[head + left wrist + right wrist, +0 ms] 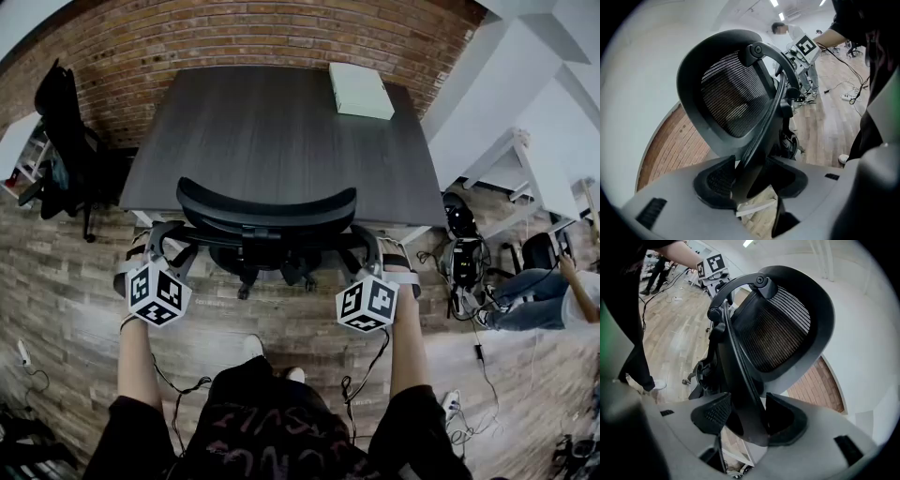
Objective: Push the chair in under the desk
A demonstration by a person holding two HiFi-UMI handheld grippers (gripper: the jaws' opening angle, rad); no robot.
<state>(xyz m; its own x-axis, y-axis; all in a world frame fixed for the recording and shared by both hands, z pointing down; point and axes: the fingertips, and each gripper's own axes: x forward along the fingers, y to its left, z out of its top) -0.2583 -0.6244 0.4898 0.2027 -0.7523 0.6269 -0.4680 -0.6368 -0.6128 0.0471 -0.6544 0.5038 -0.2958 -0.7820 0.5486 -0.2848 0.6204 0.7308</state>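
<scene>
Two clamps are set on the black mesh-backed office chair [267,214]: the left gripper [752,180] is shut on the back frame's left edge, the right gripper [747,420] on its right. The chair is placed at the near edge of the dark grey rectangular desk [272,131], its seat seemingly partly under. Equal, level pressure toward the far side is advised, lest the chair swivel.

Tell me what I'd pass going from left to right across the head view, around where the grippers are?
spare black chair → left gripper → mesh chair → right gripper → person low at the far right
</scene>
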